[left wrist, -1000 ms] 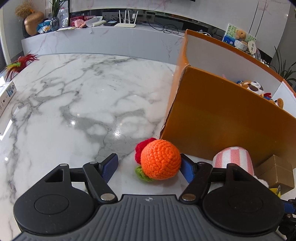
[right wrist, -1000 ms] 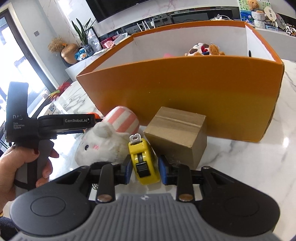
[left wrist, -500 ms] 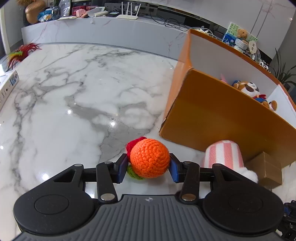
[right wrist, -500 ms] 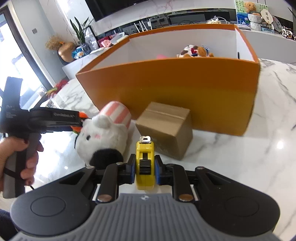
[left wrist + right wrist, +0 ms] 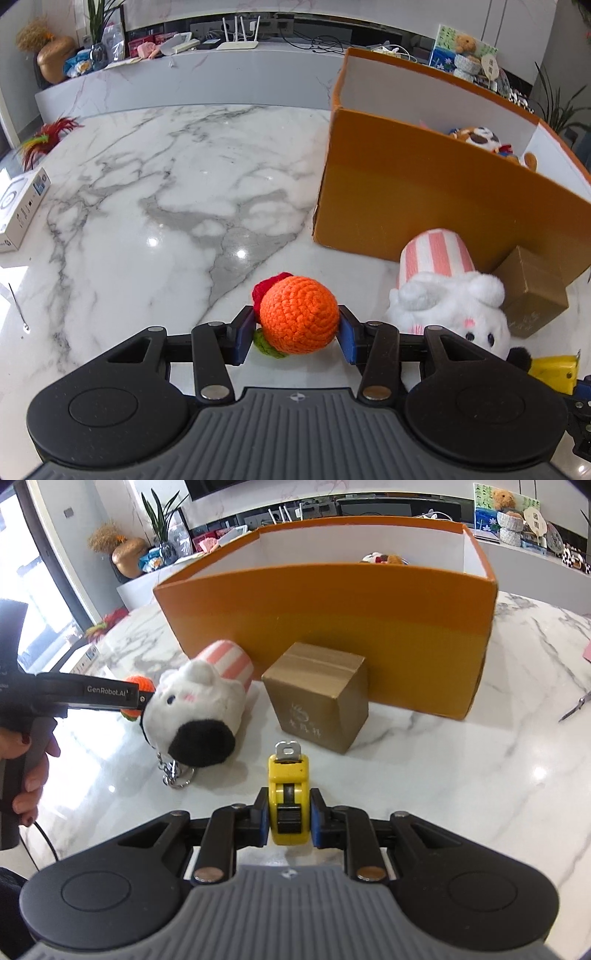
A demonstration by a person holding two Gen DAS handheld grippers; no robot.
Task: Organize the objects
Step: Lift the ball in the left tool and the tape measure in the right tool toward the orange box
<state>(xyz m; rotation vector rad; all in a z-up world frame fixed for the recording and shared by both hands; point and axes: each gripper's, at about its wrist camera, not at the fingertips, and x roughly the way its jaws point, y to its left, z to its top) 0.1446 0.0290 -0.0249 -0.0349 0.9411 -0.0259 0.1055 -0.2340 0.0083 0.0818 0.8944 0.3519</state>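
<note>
Two grips on: your left gripper point(image 5: 297, 330) is clenched on the crochet orange point(image 5: 298, 314), blue pads tight against both its sides. Your right gripper point(image 5: 286, 818) clamps the yellow tape measure point(image 5: 288, 794) upright, hook end forward. Past those, the white plush toy point(image 5: 195, 705) lies on the marble table point(image 5: 166, 192), striped end toward the orange box point(image 5: 332, 627). A small cardboard box point(image 5: 319, 694) sits right at that box's front wall. More soft toys point(image 5: 480, 138) are inside.
</note>
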